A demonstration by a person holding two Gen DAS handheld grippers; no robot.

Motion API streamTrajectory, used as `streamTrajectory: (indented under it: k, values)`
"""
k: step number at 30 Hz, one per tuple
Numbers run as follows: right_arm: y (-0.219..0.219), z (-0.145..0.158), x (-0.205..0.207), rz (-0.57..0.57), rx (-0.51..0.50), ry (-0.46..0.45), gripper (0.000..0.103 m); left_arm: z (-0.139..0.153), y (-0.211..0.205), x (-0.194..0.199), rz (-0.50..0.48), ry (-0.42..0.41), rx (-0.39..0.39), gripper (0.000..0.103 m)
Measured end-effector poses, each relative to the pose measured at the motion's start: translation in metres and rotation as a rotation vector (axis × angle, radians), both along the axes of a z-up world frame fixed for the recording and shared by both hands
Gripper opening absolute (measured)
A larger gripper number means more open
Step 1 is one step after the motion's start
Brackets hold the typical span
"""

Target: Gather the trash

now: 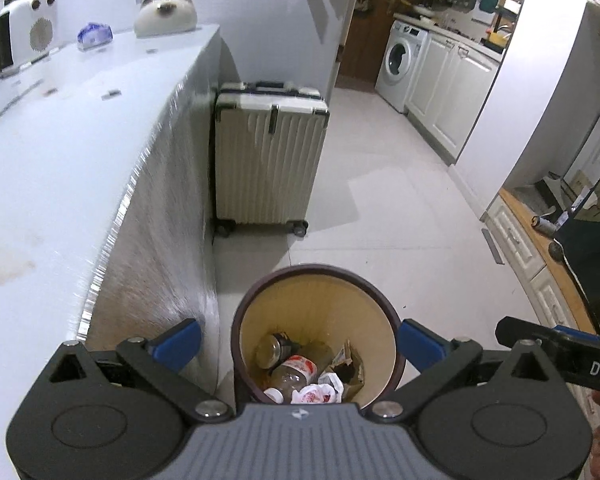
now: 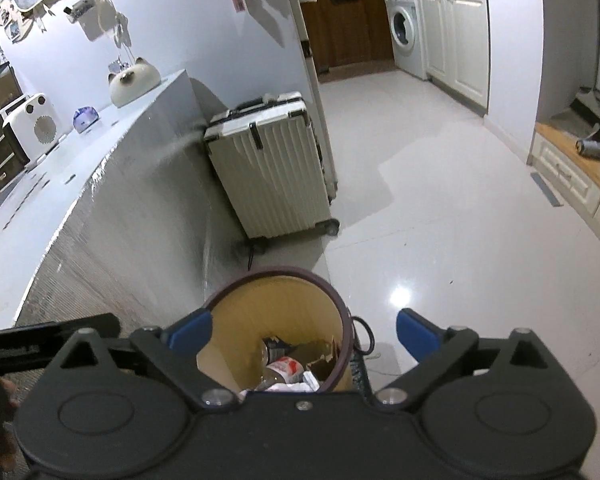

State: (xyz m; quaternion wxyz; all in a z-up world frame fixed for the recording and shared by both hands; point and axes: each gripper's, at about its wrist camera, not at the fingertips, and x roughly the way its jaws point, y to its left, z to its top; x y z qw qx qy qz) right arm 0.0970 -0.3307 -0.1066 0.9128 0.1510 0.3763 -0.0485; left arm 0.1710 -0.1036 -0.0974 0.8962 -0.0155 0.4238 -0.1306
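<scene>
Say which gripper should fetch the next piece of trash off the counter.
Left, probably. Both grippers are open and empty over the trash bin, but the left gripper is nearer the counter; the right gripper is further out.

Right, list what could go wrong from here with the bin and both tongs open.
1. The bin stands close beside the counter; a sideways swing of the left tongs might clip its edge.
2. A dark cable loops on the floor by the bin and could snag.
3. The right tongs hang partly past the rim, so later drops may miss.

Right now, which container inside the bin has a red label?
The clear plastic bottle lying in the bin; the glass jar beside it shows none.
</scene>
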Motion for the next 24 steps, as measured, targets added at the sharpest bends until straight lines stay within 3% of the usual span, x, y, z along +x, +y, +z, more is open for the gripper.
streamTrajectory:
  k: [11,24]
  values:
    - [0.014,0.034,-0.016,0.009,-0.049,-0.026,0.103,0.04,0.022,-0.028,0.017,-0.069,0.04,0.103]
    - [0.031,0.058,-0.046,0.057,-0.092,-0.088,0.103,0.051,0.049,-0.059,0.018,-0.084,0.038,0.103]
